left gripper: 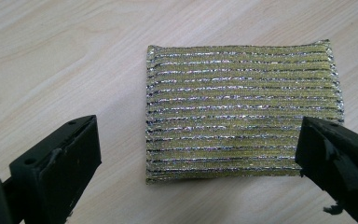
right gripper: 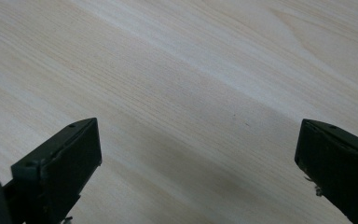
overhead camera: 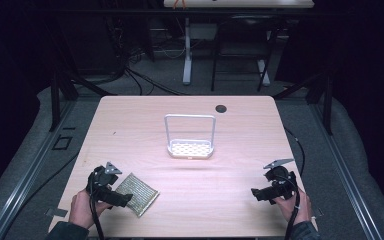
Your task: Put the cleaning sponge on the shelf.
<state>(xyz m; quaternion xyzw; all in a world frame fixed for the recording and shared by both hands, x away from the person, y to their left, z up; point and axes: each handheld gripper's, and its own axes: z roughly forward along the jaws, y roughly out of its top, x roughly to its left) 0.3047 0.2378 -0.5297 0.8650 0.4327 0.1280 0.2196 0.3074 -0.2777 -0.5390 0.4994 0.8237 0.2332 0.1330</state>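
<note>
One rectangular scouring pad of yellow-green mesh with silver metallic ribs lies flat on the pale wood-grain bench, near the front left corner. One white perforated rack with a tall wire loop frame stands at bench centre, well apart from the pad. One small dark round hole cover sits toward the far edge. Two grippers: left gripper over the pad, black fingers spread wide, gripping nothing; right gripper over bare wood, fingers likewise spread. No legible writing.
</note>
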